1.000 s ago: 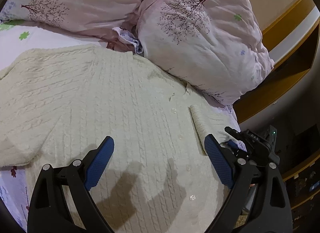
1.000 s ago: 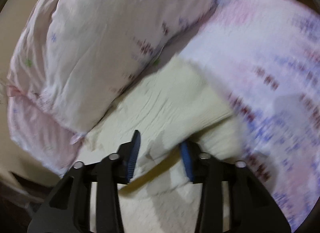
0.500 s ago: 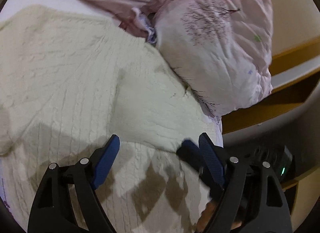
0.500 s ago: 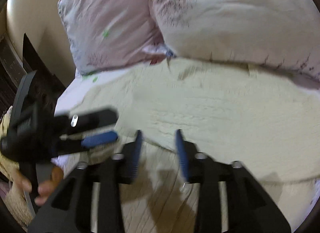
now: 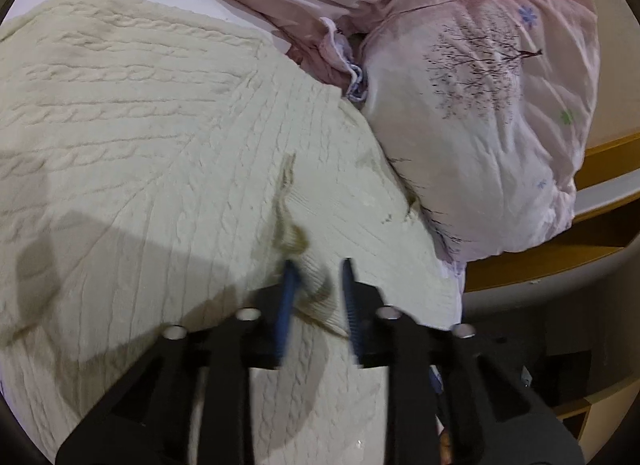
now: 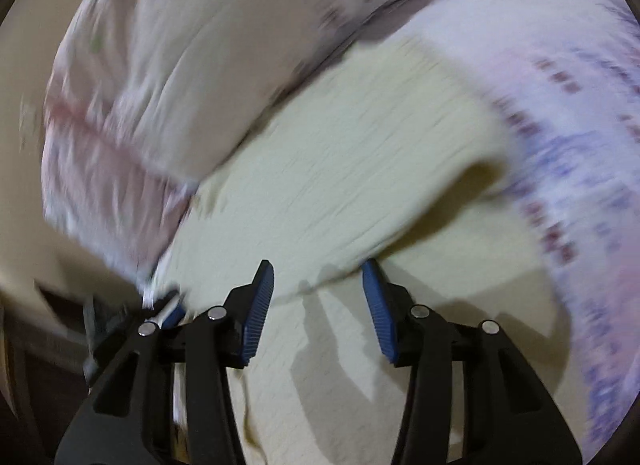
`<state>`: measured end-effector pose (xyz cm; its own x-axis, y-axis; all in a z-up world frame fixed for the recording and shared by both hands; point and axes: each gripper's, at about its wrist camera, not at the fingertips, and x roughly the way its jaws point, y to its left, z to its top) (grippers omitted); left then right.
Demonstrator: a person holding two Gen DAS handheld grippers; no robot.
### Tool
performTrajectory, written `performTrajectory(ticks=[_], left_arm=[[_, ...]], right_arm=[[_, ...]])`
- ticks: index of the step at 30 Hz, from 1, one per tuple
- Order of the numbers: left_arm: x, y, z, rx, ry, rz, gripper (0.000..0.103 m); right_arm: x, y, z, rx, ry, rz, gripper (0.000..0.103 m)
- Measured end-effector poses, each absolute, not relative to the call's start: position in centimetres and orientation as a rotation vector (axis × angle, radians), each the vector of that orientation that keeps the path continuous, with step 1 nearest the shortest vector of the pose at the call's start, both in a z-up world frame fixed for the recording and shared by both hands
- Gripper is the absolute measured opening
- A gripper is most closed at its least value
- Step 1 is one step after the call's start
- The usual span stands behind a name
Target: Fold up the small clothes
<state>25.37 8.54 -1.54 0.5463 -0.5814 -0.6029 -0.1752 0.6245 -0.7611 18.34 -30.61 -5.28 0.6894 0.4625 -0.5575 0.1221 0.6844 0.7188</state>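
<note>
While closing, L tongs (image 5: pixel 318 271) pinch sweater (image 5: pixel 160 137) fold, R tongs (image 6: pixel 318 277) opening above.

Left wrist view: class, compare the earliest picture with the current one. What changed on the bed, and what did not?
The left gripper, wide open a second ago, is closing on a raised fold of the cream knitted sweater. The sweater's near part has been folded over. The right gripper is opening, its pads clear of the knit. The pink pillows stayed put.

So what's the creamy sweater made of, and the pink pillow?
The sweater looks like soft knitted yarn, maybe wool or acrylic: it has raised cable ribs. The pillow looks like thin, matte cotton-like cloth, going by its fine wrinkles and printed trees.
</note>
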Motion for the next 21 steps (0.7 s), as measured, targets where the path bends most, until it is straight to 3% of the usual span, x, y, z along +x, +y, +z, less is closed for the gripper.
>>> performTrajectory(ticks=[9, 12, 14, 19, 21], left_arm=[[25.0, 10.0, 1.2, -0.795, 0.881, -0.271, 0.005], [24.1, 11.2, 2.4, -0.743, 0.841, -0.224, 0.005], [24.1, 11.4, 2.5, -0.685, 0.843, -0.175, 0.005], [24.5, 11.0, 0.1, -0.622, 0.948, -0.111, 0.005], [24.5, 10.9, -0.2, -0.623, 0.959, -0.111, 0.005]], right_arm=[[18.4, -34.8, -4.5, 0.845, 0.655, 0.044, 0.044], [18.4, -34.4, -4.3, 0.802, 0.643, 0.036, 0.013], [18.5, -33.3, -4.1, 0.726, 0.634, 0.024, 0.006], [18.9, -30.2, -5.1, 0.533, 0.778, -0.081, 0.007], [18.3, -29.4, -4.6, 0.462, 0.781, -0.105, 0.017]])
